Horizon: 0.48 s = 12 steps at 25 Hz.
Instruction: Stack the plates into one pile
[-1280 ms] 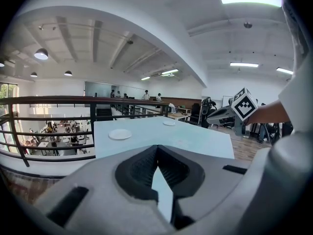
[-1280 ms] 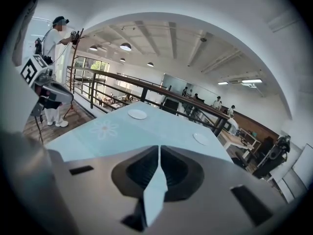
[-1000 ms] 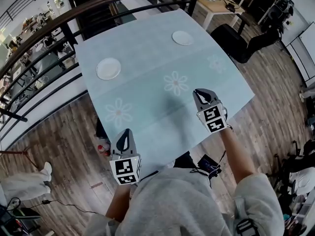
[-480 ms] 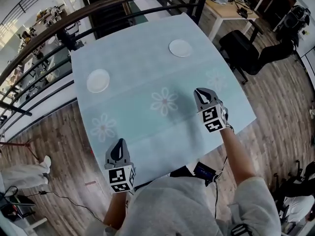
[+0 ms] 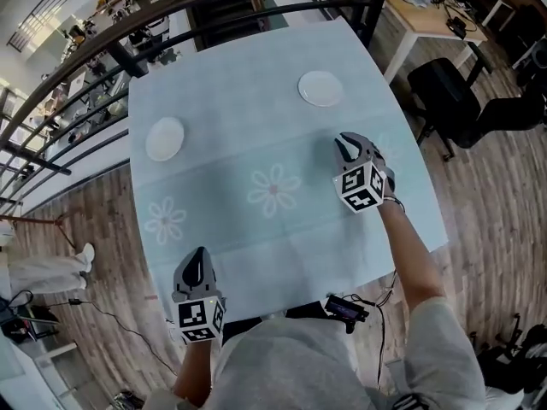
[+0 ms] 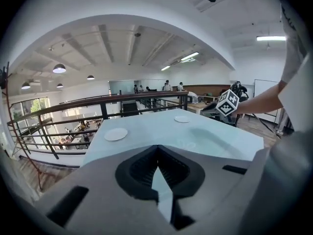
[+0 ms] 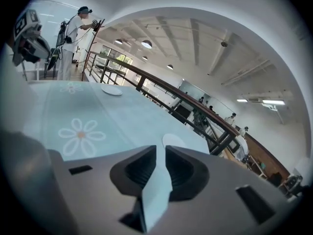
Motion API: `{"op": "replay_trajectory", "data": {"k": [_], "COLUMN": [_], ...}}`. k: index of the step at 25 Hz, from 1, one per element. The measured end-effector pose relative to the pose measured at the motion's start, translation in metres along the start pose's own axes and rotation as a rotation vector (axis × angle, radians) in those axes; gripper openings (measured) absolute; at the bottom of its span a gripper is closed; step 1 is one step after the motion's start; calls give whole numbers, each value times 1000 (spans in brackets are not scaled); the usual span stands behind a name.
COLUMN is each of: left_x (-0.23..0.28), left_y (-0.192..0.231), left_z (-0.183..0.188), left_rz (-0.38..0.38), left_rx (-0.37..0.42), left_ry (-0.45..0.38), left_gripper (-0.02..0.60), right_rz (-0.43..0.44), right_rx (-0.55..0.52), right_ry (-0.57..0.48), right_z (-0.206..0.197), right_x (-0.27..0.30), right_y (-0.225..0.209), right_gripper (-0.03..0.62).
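Observation:
Two white plates lie apart on the light blue flowered table (image 5: 256, 84): one at the far left (image 5: 165, 138) (image 6: 116, 134) (image 7: 112, 90), the other at the far right (image 5: 320, 88) (image 6: 182, 119) (image 7: 172, 141). My right gripper (image 5: 348, 146) (image 7: 160, 153) hovers over the table a short way in front of the right plate, its jaws a little apart and holding nothing. My left gripper (image 5: 197, 259) (image 6: 157, 151) is at the table's near edge, far from the left plate, with its tips closed together on nothing.
A dark railing (image 5: 102, 37) runs along the table's far and left sides, with a drop beyond it. A black chair (image 5: 449, 92) and a wooden desk (image 5: 419, 11) stand to the right. A small black device (image 5: 346, 308) hangs by the near edge.
My right gripper has moved forward towards the right plate and its jaws have parted slightly. The left gripper has stayed low by the near edge.

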<state>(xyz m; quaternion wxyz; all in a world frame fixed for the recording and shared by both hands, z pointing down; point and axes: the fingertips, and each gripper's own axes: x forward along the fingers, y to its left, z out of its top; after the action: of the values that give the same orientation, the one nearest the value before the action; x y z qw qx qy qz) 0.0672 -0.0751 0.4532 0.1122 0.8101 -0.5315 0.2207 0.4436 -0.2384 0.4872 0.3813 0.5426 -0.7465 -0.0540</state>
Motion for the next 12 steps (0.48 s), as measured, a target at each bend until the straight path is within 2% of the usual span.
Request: {"op": "replay_trajectory", "data": {"k": [2, 3, 4, 9, 12], "left_x": [-5, -7, -8, -17, -16], "left_y": [4, 6, 10, 27, 29], "left_z": [0, 1, 0, -12, -14], "left_rz": [39, 57, 77, 181, 215], "left_rx": [-11, -10, -3, 35, 45], "left_ry": [-7, -11, -10, 33, 57], "left_gripper": [17, 16, 16, 15, 17], "right_rz": [12, 17, 20, 33, 47], "right_rx": [-19, -25, -33, -116, -177], "right_ry": [2, 5, 10, 41, 63], "right_z": [-7, -10, -14, -34, -43], "right_x": [21, 31, 43, 101, 133], "right_y": [-7, -11, -15, -21, -24], "right_gripper": [62, 104, 115, 115, 115]}}
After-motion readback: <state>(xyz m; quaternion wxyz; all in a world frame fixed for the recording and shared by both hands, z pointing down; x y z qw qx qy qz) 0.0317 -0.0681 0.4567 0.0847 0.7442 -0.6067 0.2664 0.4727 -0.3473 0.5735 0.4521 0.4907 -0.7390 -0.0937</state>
